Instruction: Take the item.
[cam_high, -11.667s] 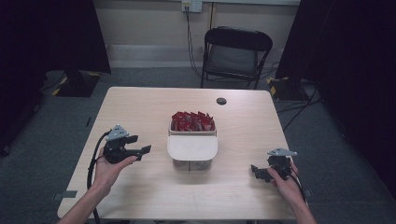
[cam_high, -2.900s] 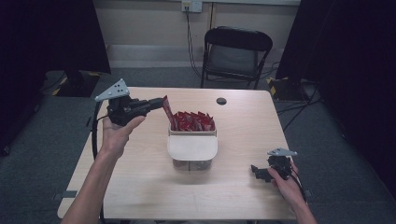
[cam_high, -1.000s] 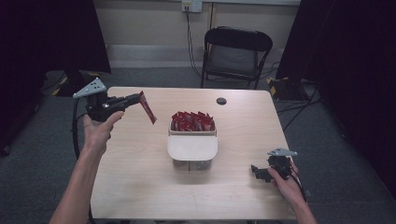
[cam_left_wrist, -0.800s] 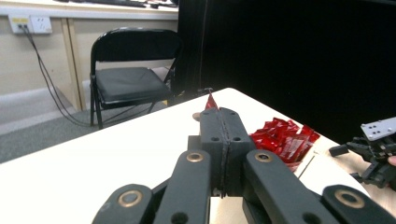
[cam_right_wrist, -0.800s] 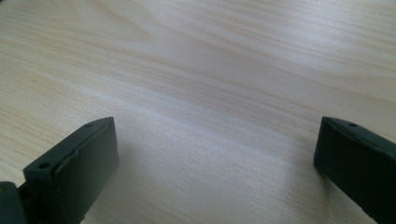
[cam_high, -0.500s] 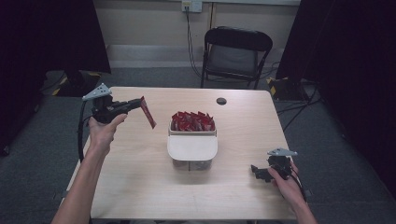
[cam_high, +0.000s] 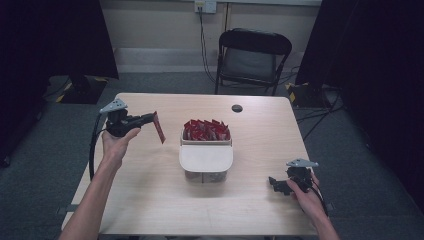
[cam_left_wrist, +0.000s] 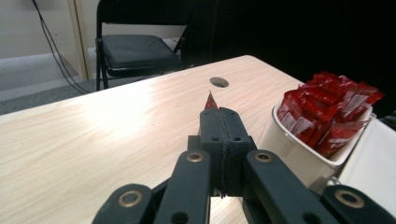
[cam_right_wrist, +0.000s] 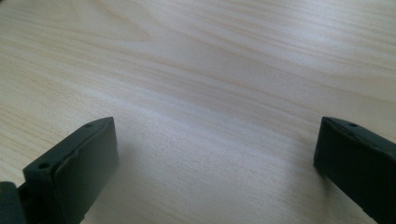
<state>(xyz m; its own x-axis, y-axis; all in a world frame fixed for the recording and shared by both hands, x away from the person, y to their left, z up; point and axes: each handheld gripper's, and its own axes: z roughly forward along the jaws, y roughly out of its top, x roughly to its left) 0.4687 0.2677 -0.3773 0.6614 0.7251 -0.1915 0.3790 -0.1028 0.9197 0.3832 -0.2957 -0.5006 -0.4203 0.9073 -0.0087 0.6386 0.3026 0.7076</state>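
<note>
A container (cam_high: 206, 161) stands at the middle of the table (cam_high: 150, 200), with packets (cam_high: 206, 130) standing in its far half. At about nine o'clock from it, above the table, the left gripper (cam_high: 150, 119) holds a single packet (cam_high: 159, 128). At four o'clock, near the table's near right corner, rests the right gripper (cam_high: 275, 182). At twelve o'clock, behind the table, stands a chair (cam_high: 250, 60); a hole (cam_high: 237, 108) lies in the tabletop before it.

At the left of the frame, the person's left arm reaches forward, the raised left gripper (cam_high: 150, 118) pointing right with jaws pressed together. At lower right, the right hand (cam_high: 306, 192) rests low, the right gripper (cam_high: 273, 182) pointing left, jaws spread wide.
</note>
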